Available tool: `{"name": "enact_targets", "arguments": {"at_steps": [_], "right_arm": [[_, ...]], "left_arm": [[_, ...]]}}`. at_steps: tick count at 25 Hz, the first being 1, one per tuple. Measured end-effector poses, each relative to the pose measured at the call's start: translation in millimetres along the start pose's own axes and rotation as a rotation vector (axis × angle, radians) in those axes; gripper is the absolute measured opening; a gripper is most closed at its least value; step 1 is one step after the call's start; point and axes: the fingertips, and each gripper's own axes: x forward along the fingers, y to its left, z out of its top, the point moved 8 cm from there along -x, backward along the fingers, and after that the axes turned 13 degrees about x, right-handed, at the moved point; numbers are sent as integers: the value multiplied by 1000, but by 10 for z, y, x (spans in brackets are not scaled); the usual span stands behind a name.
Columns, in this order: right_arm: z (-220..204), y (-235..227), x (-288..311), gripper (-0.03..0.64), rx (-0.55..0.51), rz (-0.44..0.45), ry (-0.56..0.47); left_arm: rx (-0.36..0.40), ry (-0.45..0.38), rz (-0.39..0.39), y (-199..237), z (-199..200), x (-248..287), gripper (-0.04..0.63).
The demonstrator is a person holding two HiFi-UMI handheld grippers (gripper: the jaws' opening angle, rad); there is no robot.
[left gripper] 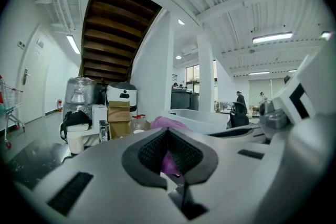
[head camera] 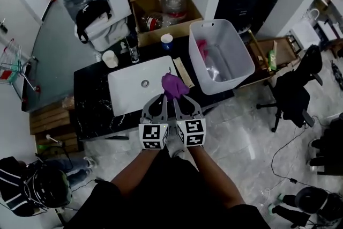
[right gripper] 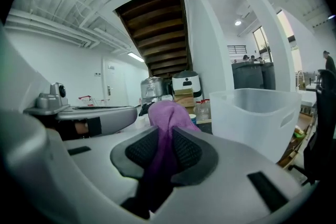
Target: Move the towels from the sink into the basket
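A purple towel [head camera: 172, 85] hangs bunched over the right edge of the white sink [head camera: 122, 89]. Both grippers meet at it. My right gripper [head camera: 180, 98] is shut on the purple towel [right gripper: 167, 113], whose cloth runs down between its black pads [right gripper: 186, 150]. My left gripper [head camera: 161, 97] sits close beside it, and a strip of the purple towel [left gripper: 169, 161] shows pinched between its pads. The white basket [head camera: 237, 46] stands to the right of the sink, with a pink towel [head camera: 202, 50] inside. The basket [right gripper: 262, 113] looms close in the right gripper view.
The sink sits in a black counter [head camera: 91, 112]. Behind it stand a white cup [head camera: 110, 58], a blue-rimmed cup [head camera: 167, 40] and a cardboard box of bottles [head camera: 167, 10]. A black office chair [head camera: 297, 88] is at the right, and a person [head camera: 37, 185] crouches at lower left.
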Motion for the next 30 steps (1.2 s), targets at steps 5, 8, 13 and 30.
{"name": "enact_targets", "arguments": {"at_steps": [5, 8, 13, 30], "right_arm": [[192, -249, -48, 92, 34, -40, -48], [311, -364, 64, 92, 26, -50, -59], [686, -601, 205, 92, 3, -56, -68], [1664, -1367, 982, 92, -7, -112, -112]], "left_arm": [[-53, -1, -63, -145, 186, 298, 14], [-54, -28, -84, -184, 306, 541, 14], [-46, -62, -84, -221, 557, 935, 14], [8, -150, -120, -43, 981, 2106, 14]]}}
